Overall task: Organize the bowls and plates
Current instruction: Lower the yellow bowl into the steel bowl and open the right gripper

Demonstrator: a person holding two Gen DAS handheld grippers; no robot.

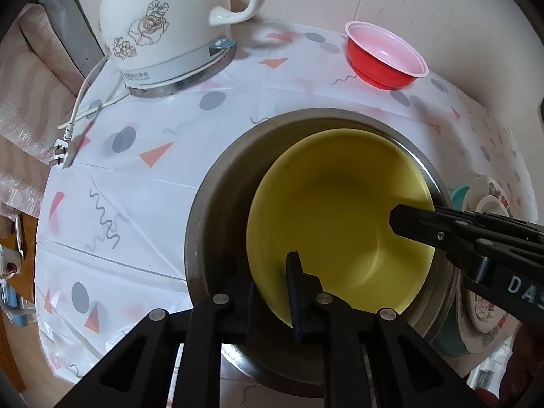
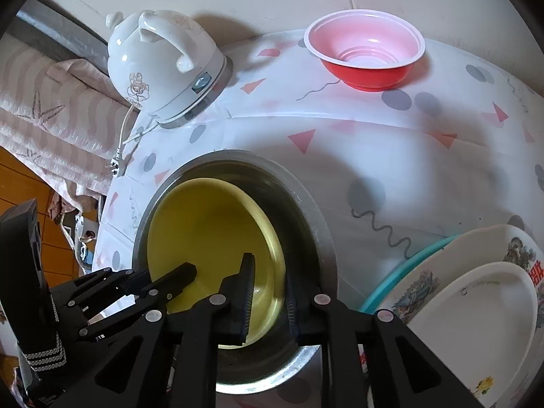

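Yellow bowl (image 1: 340, 217) nested inside steel basin (image 1: 217, 210) on the patterned surface (image 1: 136, 176), tilted against the basin's wall rather than seated flat.

Left gripper (image 1: 270, 292) astride the bowl's near rim: one of its fingers (image 1: 295, 285) inside the bowl, the other outside, between bowl and basin wall; pads parted by a narrow gap around the rim, firm contact not discernible, so neither clenched nor clearly released.

Right gripper (image 2: 268, 292) astride the opposite rim of the same bowl, seen in the left wrist view entering from the right with its tip over the bowl's interior; in its own view one finger (image 2: 246, 292) inside the bowl, the other in the dark gap beside the basin wall; narrow gap here too, grip on the rim not confirmed.

Beyond both sets of fingers, well apart: red bowl (image 2: 365, 57) with pale interior, upright near the far edge of the surface; white kettle (image 1: 163, 30) with floral print on its base, farther left, its cord and plug (image 1: 61, 156) trailing toward the surface's edge.

Right of the right fingers, just beside the basin: stacked plates (image 2: 476, 292), white and decorated, over a teal rim (image 2: 401, 272).
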